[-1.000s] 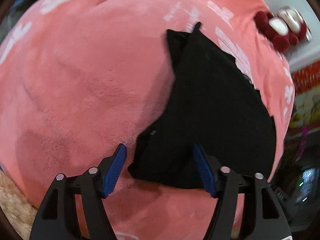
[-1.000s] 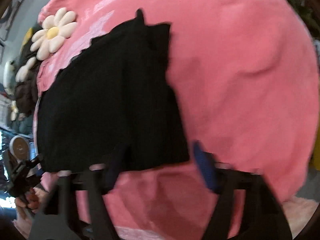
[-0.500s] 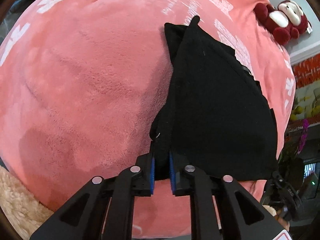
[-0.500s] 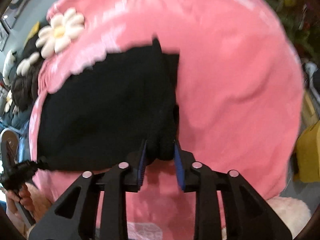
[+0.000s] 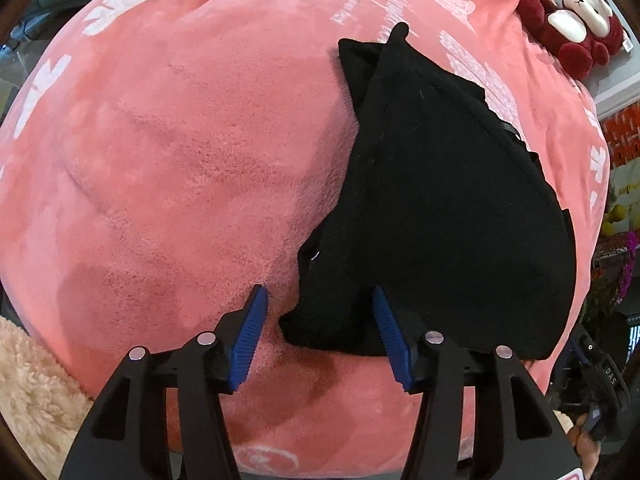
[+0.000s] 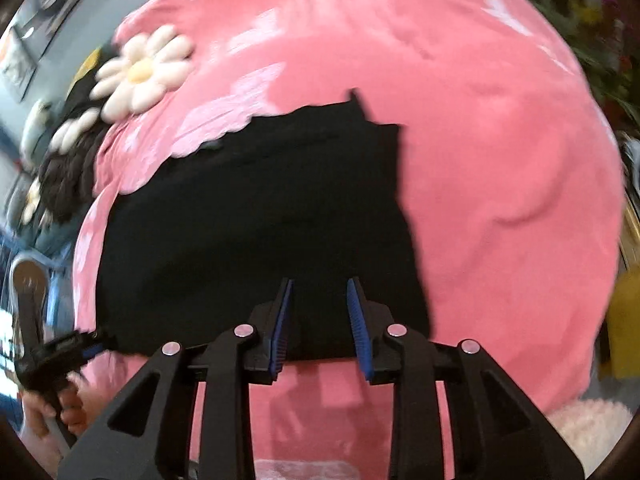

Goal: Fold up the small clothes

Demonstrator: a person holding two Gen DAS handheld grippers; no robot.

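Two near corners of black garment point(image 5: 440, 208): left gripper point(image 5: 318, 334) jaws opening, corner loose between; right gripper point(image 6: 320, 324) jaws apart, hem between, no clamp visible.

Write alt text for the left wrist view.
A black folded garment lies on a pink fleece blanket, its near corner between the opening blue pads of the left gripper, neither touching it. A red plush monkey sits top right.

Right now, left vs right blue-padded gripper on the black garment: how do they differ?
Left gripper has its jaws wide and opening, and the black knit garment corner lies loose between the pads. Right gripper stands much narrower, with the hem between its pads; contact is unclear. Both point down at the garment's near edge on the pink fleece blanket.
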